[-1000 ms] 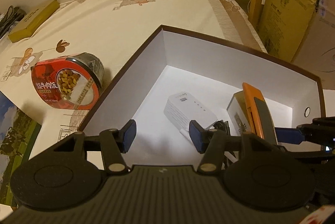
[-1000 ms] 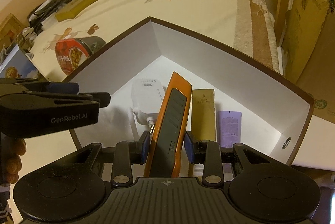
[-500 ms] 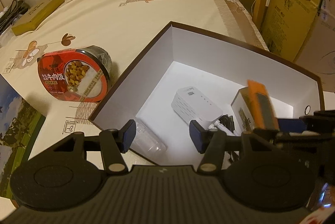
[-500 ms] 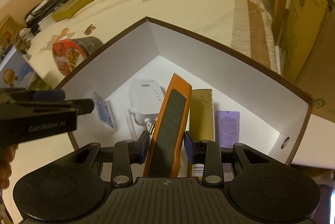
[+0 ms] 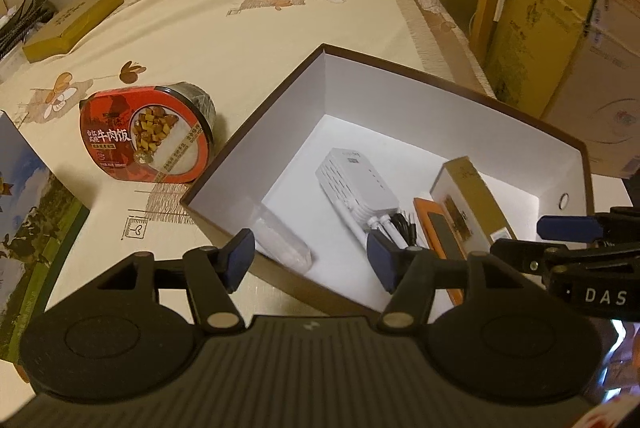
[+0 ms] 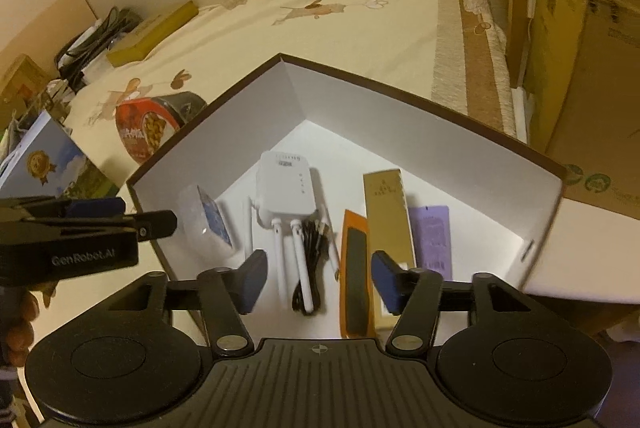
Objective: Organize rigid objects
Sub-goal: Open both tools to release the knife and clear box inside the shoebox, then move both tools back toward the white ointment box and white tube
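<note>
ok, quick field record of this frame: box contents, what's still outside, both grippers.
container: open white box
inside: white router; black cable; orange tool; gold carton; purple packet; clear packet
outside: red food bowl, on tablecloth
left gripper: open, empty
right gripper: open, jaws just opened, orange tool released

Both views look steeply down and forward from just behind their own gripper fingers, close above the open white box (image 5: 240,164). The left wrist view sits near the box's left corner and faces across it toward the cardboard cartons (image 5: 560,28) at far right. The right wrist view hangs over the box's near edge, facing its far corner (image 6: 286,84). Both share the box interior, the white router (image 5: 356,184) (image 6: 286,184), the red food tub (image 5: 146,136) (image 6: 148,128) and the patterned tablecloth (image 5: 240,28) (image 6: 360,28); each also catches the other gripper at its edge.
</note>
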